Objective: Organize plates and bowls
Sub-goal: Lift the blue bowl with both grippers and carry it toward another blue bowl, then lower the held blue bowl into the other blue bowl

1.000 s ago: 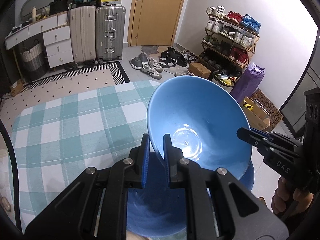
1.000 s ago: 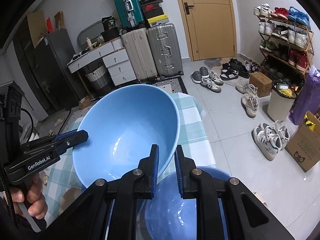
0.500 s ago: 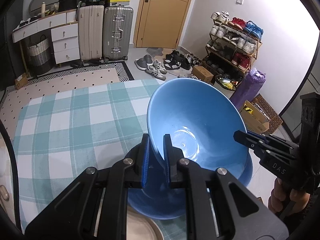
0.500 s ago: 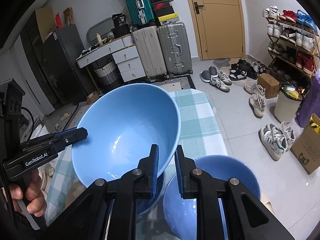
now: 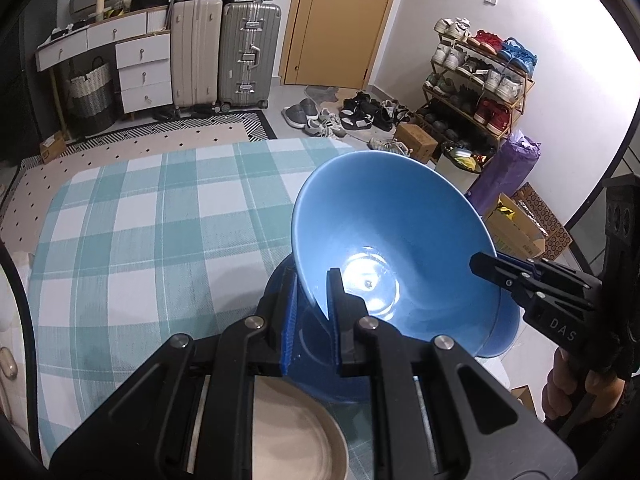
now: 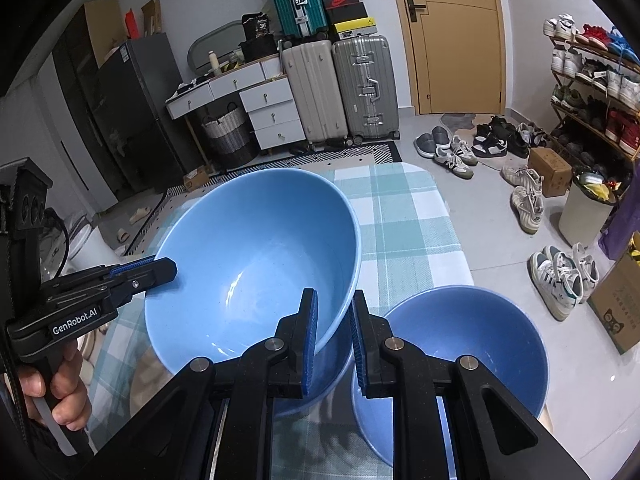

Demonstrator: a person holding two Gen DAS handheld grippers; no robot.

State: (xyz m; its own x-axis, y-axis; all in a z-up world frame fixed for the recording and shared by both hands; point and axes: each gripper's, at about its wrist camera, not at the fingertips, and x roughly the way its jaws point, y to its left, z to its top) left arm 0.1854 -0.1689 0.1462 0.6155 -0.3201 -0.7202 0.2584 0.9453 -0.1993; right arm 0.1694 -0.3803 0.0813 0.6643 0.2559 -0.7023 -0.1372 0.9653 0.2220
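We saw the checked counter (image 5: pixel 152 232) carrying a second blue bowl (image 6: pixel 472 344) at five o'clock. Above it hung the blue bowl (image 5: pixel 392 240), tilted. Left tongs (image 5: pixel 312 300) and right tongs (image 6: pixel 334 320) each pinched its rim.

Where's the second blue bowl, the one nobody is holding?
In the right wrist view it sits lower right on the checked tablecloth, just right of the held blue bowl.

We see an evenly, fairly brightly lit room in both views, sharp with no motion blur. Glare glints inside the blue bowl (image 5: pixel 394 248). Fisheye bending curves the door (image 6: pixel 456 36) and walls, and black vignetting closes the corners. Soft shadows lie under the bowl.
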